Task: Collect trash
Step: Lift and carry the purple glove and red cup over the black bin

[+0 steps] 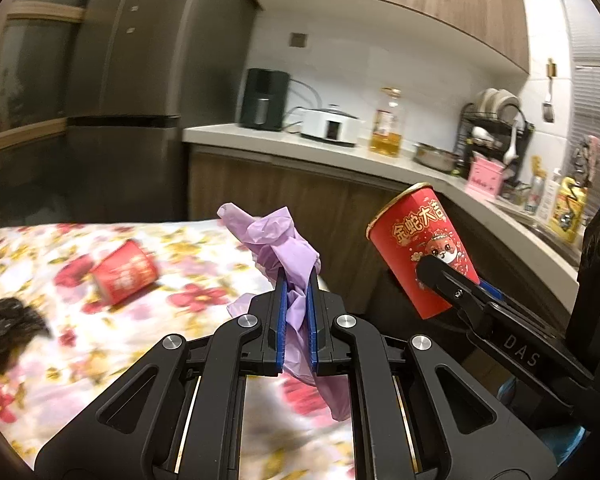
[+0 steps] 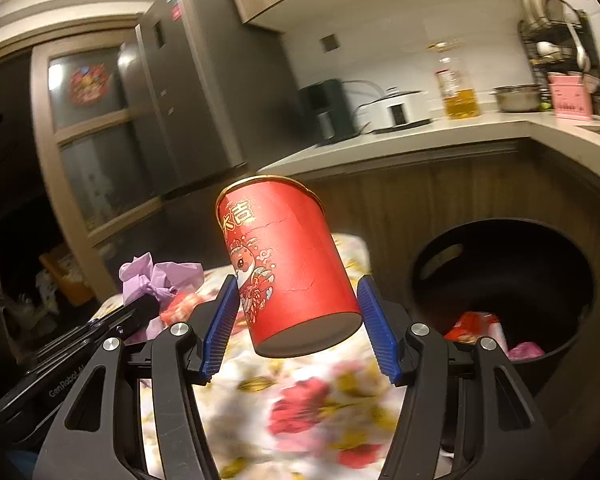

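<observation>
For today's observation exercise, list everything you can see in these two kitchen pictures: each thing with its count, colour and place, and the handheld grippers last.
Paper cup: two, red; one held in the air, one lying on the table.
Plastic bag: one, lilac, crumpled, held.
Tablecloth: one, white with red and yellow flowers, on the table.
Dark clump: one, black, at the table's left edge.
Bin: one, black, beside the table, trash inside.
Fridge: one, grey, behind the table.
Oil bottle: one, yellow, on the counter.
Dish rack: one, black, on the counter.
Left gripper: black, blue pads, shut on the bag.
Right gripper: black, blue pads, shut on the cup.
</observation>
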